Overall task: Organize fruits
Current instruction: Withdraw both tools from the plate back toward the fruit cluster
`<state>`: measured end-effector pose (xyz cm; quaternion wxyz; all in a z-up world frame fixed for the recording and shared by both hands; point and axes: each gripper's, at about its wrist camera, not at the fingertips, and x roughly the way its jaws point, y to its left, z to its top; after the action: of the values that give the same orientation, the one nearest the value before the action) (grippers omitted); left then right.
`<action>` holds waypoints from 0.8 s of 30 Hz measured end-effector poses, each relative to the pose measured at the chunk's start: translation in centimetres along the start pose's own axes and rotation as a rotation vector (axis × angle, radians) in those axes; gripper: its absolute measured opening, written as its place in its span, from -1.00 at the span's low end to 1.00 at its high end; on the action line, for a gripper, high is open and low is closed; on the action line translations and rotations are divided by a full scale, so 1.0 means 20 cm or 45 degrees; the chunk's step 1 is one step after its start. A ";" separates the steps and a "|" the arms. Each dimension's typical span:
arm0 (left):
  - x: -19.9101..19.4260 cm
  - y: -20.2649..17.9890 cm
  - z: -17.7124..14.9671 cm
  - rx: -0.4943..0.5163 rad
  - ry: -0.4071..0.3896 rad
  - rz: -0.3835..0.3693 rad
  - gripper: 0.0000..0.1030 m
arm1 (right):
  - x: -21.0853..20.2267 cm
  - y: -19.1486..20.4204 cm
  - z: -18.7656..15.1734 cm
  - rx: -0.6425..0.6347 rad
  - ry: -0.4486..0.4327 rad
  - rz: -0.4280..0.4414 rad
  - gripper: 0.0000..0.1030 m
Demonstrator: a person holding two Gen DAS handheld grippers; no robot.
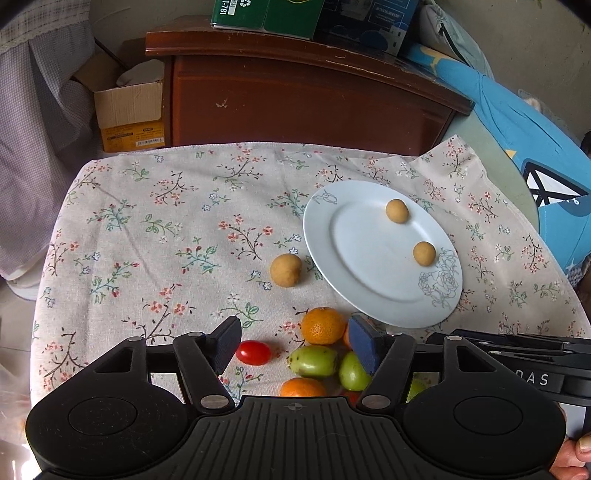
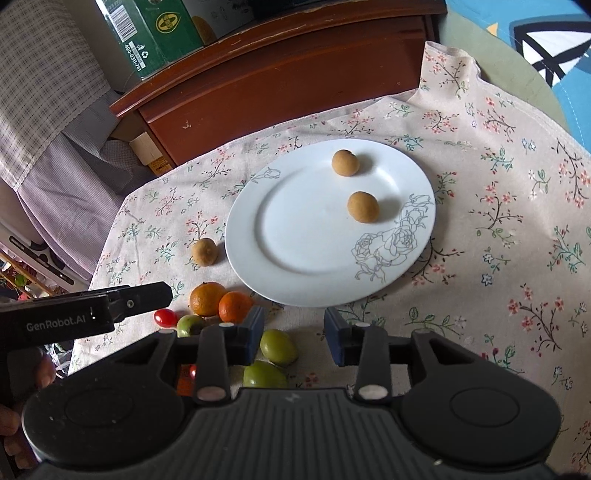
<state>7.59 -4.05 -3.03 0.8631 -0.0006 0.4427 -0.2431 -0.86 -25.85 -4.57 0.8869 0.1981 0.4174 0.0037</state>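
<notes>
A white plate (image 1: 354, 258) (image 2: 295, 236) lies on the floral cloth with two tan longans (image 1: 397, 211) (image 1: 424, 253) on it. A third longan (image 1: 285, 270) (image 2: 204, 251) lies on the cloth left of the plate. Near me sits a pile: oranges (image 1: 322, 325) (image 2: 207, 298), green fruits (image 1: 313, 361) (image 2: 278, 347) and a red cherry tomato (image 1: 253, 352) (image 2: 165, 317). My left gripper (image 1: 295, 345) is open and empty over the pile. My right gripper (image 2: 294, 334) is open and empty, just short of the plate's near rim.
A dark wooden cabinet (image 1: 295, 99) stands behind the table with green and blue boxes (image 1: 266, 14) on top. A cardboard box (image 1: 129, 114) sits at its left. Blue fabric (image 1: 535, 147) lies at the right edge.
</notes>
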 end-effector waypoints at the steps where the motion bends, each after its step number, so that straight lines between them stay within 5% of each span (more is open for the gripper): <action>1: -0.01 0.01 -0.01 -0.003 0.007 0.003 0.24 | 0.00 0.01 -0.01 -0.008 0.011 0.004 -0.27; 24: -0.05 0.03 -0.24 0.027 0.129 0.031 0.21 | 0.02 0.07 -0.15 -0.119 0.132 0.030 -0.25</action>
<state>3.61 -2.13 -5.28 0.8425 0.0261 0.4831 -0.2370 -2.57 -23.33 -6.15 0.8723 0.1608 0.4597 0.0439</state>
